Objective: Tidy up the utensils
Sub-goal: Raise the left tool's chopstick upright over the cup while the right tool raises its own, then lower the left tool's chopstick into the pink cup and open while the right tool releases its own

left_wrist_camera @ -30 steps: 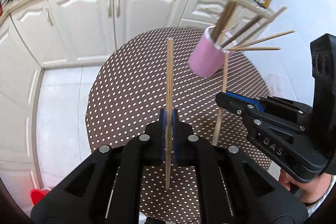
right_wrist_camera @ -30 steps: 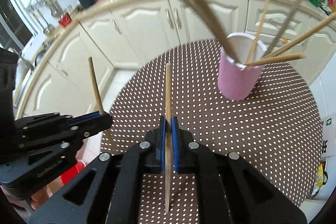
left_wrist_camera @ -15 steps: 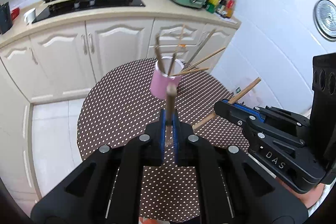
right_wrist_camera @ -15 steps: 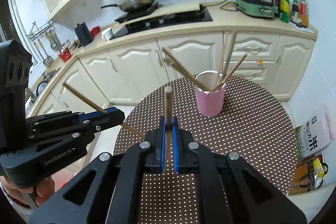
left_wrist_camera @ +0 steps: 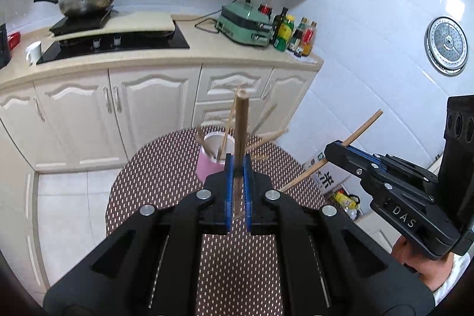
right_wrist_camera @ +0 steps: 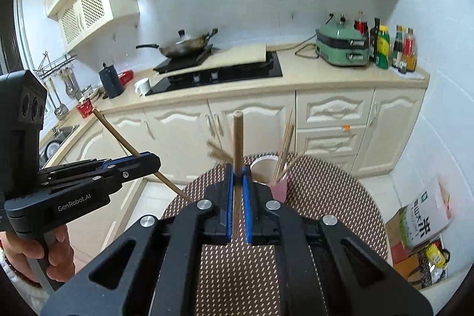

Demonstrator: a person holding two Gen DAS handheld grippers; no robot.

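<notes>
Though blurred, chopsticks (left_wrist_camera: 268,138) fill pink cup (left_wrist_camera: 211,165)

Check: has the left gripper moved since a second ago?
Yes. The left gripper, shut on a chopstick, has risen and pulled back: the pink cup looks smaller and lower, and the counter is now in view.
</notes>
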